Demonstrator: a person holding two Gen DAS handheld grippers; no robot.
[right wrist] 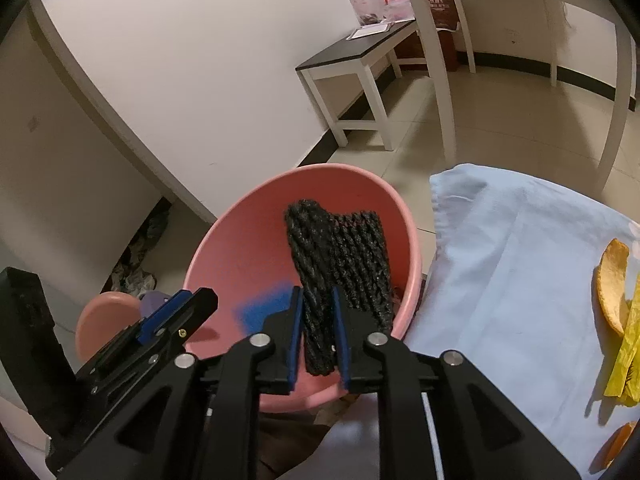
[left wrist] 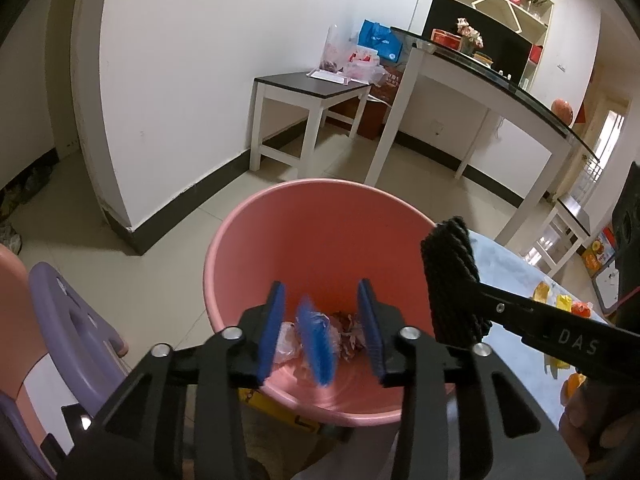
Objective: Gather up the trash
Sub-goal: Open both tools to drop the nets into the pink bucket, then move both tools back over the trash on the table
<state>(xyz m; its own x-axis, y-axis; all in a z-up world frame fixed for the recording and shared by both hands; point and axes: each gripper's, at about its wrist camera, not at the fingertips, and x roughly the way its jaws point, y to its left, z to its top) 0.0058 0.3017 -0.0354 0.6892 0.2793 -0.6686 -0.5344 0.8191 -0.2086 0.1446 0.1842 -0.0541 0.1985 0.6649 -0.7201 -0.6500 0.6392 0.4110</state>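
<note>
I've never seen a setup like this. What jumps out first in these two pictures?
The big pink bucket fills the middle of both views, with crumpled wrappers at its bottom. Over it, the right gripper pinches a black knitted cloth, while the left gripper hangs open above the trash. Orange peels lie on the pale blue tablecloth beside it.

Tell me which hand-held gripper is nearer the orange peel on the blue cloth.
Right. The right hand-held gripper, shut on the black knitted piece, hangs over the pink bin beside the cloth holding the orange peel. The left hand-held gripper sits farther away, open over the bin.
</note>
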